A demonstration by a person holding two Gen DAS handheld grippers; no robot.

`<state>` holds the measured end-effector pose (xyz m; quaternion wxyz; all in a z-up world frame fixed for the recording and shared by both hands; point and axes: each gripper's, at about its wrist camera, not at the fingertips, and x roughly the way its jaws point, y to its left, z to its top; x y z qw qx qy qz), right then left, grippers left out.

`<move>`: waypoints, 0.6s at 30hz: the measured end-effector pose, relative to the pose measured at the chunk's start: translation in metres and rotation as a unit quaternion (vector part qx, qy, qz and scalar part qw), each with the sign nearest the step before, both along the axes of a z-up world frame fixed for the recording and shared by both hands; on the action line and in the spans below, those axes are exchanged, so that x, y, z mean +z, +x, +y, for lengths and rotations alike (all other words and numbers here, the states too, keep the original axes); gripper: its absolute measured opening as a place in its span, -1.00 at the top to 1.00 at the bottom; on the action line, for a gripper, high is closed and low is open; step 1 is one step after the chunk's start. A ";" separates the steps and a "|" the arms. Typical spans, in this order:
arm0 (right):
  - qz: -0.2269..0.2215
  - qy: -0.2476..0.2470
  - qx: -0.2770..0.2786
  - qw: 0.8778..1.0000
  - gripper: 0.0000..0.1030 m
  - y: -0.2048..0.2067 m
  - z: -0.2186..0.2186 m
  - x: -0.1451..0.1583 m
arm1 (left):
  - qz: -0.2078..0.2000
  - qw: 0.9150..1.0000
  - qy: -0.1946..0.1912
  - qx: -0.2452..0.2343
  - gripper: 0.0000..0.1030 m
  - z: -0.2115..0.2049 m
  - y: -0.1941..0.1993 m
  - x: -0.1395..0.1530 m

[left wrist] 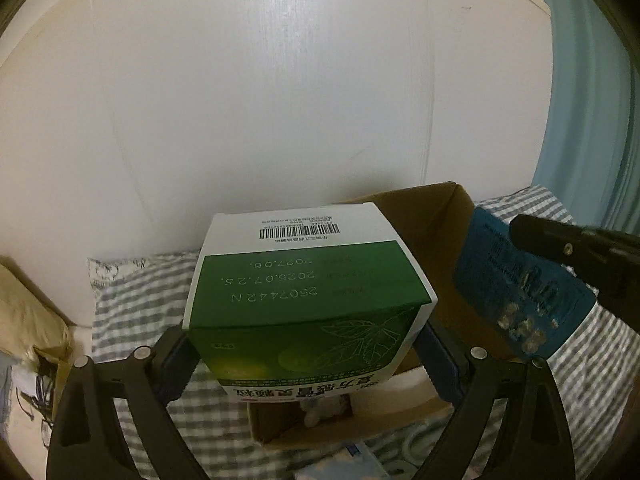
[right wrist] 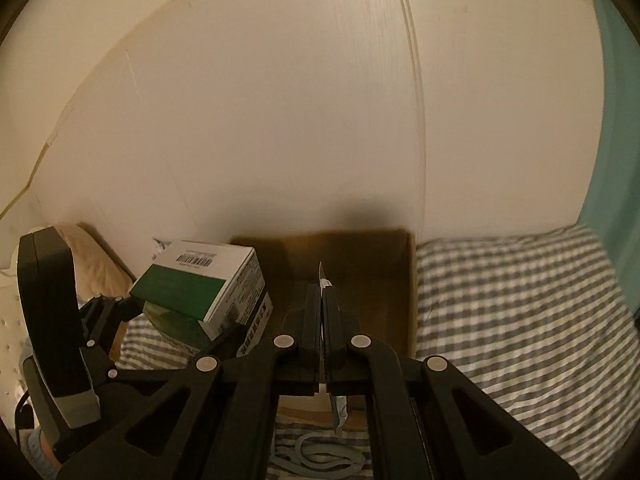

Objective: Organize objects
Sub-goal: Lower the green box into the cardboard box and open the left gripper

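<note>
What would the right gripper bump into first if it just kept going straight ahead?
Probably the far wall of the open cardboard box, right ahead of the right gripper and its blue blister pack; depth is hard to judge.

A white wall (left wrist: 280,100) fills the back. A blue curtain (left wrist: 592,80) hangs on the right. A bed (right wrist: 520,300) has a grey and white checked sheet. A tan pillow (left wrist: 28,308) sits at the left by the wall. A light blue loop (right wrist: 320,460) lies on the sheet.
</note>
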<state>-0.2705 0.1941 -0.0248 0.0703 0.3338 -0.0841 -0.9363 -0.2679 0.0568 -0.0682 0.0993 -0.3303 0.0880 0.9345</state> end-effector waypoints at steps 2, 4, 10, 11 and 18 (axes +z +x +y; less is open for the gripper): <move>-0.004 -0.009 0.001 1.000 0.98 0.002 0.002 -0.011 | 0.006 1.000 0.000 -0.010 -0.91 0.001 0.001 -0.001; -0.008 -0.018 0.003 1.000 0.98 -0.001 0.003 -0.013 | 0.000 1.000 0.008 -0.017 -0.94 0.003 0.003 0.002; 0.023 -0.033 -0.028 0.999 -0.13 0.020 0.021 0.017 | 0.022 1.000 0.005 -0.001 -1.00 0.002 0.018 0.036; 0.032 -0.036 -0.036 0.998 -0.13 0.028 0.025 0.029 | 0.024 1.000 0.008 0.000 -1.00 0.001 0.025 0.045; 0.062 -0.014 -0.044 0.997 -0.13 0.076 0.020 0.099 | 0.055 0.998 0.021 0.006 -1.00 -0.011 0.085 0.111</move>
